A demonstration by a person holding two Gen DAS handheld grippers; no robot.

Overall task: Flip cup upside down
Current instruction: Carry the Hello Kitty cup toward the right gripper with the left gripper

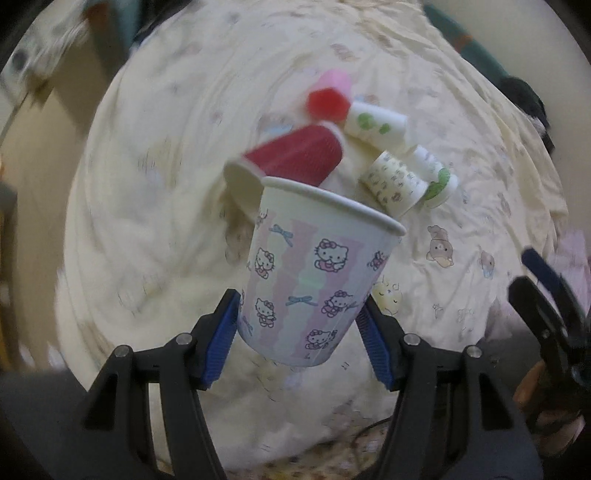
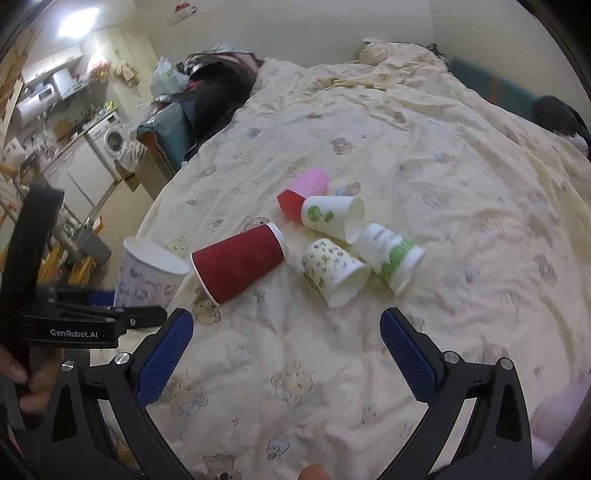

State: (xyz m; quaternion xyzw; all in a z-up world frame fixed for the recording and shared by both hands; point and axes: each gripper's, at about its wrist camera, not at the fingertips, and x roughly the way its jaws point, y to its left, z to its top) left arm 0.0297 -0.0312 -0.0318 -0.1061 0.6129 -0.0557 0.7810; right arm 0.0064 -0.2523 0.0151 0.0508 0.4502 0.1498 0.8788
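With the left gripper [image 1: 299, 328] clamped on the Hello Kitty cup [image 1: 317, 273], mouth up and lifted off the bed [image 2: 424, 155], the flip looks pending: rotate wrist, set down rim-first. Right gripper [image 2: 286, 354] hangs spread, empty.

A bed is covered by a pale yellow quilt [image 2: 424, 155] printed with small cartoon bears, and dark clothing [image 2: 218, 92] is heaped at its far left corner. Plain cream walls [image 2: 314, 26] are seen behind the bed, with a teal panel [image 2: 509, 92] along its right side. To the left, a kitchen area with a front-loading washing machine [image 2: 112, 138], white cabinets and a bright ceiling light [image 2: 79, 18] is visible.
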